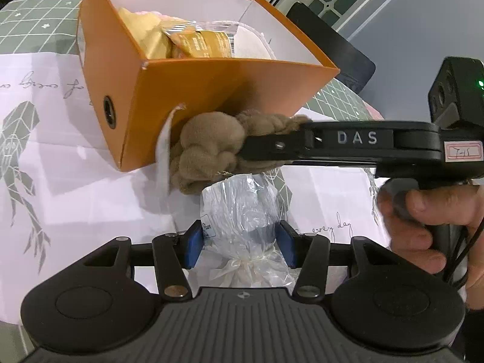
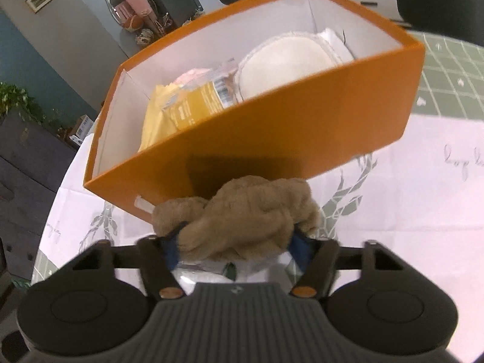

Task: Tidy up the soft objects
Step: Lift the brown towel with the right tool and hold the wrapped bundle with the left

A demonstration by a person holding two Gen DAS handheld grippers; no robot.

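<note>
- Brown plush (image 2: 242, 211), a lumpy tan soft thing, sits pinched between the blue pads of the right gripper (image 2: 236, 243); it fills the gap between the jaws and bulges out past them toward 12 o'clock in the right wrist view.
- In the left wrist view the same plush (image 1: 208, 148) hangs at the tip of the right gripper's black arm (image 1: 251, 151), which enters from 3 o'clock, held by the person's hand (image 1: 423, 227).
- The plush is just beside the near outer wall of the orange box (image 1: 181, 96), low against it and outside the box; whether it touches the wall cannot be told.
- Inside the box lie a yellow packet (image 2: 196, 106) and a round white pad (image 2: 287, 63).
- The left gripper (image 1: 239, 242) has its blue pads pressed on a clear plastic bag (image 1: 242, 208), knotted at its near end; the bag stands between the jaws and reaches toward 12 o'clock, up to the plush's underside.
- All rests over a white printed cloth (image 1: 75, 166) on a green checked table cover (image 1: 27, 30).
</note>
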